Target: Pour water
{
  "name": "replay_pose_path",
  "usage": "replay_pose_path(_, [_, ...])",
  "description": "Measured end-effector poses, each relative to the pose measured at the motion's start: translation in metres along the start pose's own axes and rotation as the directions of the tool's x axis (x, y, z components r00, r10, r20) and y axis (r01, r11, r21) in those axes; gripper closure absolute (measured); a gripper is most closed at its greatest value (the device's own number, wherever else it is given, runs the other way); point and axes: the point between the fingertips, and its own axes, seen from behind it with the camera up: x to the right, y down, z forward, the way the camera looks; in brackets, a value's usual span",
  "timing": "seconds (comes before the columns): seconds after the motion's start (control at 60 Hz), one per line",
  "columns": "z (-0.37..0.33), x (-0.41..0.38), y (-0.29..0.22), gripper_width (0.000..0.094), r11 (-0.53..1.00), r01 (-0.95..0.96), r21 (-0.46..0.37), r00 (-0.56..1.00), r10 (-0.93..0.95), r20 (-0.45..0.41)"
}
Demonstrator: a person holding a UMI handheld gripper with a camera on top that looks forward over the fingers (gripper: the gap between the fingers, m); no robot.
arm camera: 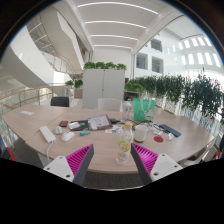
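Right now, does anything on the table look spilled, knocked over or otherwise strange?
Nothing stands out. The glass stands upright on the table just ahead of the open gripper, and I see no puddle around it. The green jug beyond it is upright too. The small things further back are too small to judge.

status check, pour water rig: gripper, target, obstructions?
Gripper open, holding nothing. Clear glass stands on the table, just ahead between the fingers, untouched. Green jug beyond it. Clutter around, nothing blocking the glass.

Office atrium: meeting table [40, 118], planters [185, 95], balconies [40, 40].
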Motion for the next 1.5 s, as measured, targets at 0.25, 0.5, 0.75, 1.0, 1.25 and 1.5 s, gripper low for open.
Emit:
replay_pose_path(0.25, [0.151, 0.052, 0.057, 0.0125, 0.998, -0.051, 0.04, 0.998, 0.053, -0.026])
replay_pose_path(0.5, [0.236, 0.064, 0.064, 0.0261, 0.994, -0.054, 0.094, 0.998, 0.055, -0.014])
replay_pose_path(0.75, [0.263, 0.06, 0.059, 0.0447, 0.99, 0.03, 0.138, 0.999, -0.025, -0.039])
replay_pose_path(1.0, [0.287, 0.036, 0.028, 0.0589, 0.985, -0.169, -0.032, 0.976, 0.172, 0.137])
replay_pose_path(1.25, [0.344, 0.066, -0.063, 0.0608, 0.462, -0.853, -0.243, 0.426, 0.885, 0.189])
replay_pose_path(1.5, [0.383, 0.078, -0.08, 0.059, -0.367, -0.811, -0.455, -0.435, 0.899, 0.05])
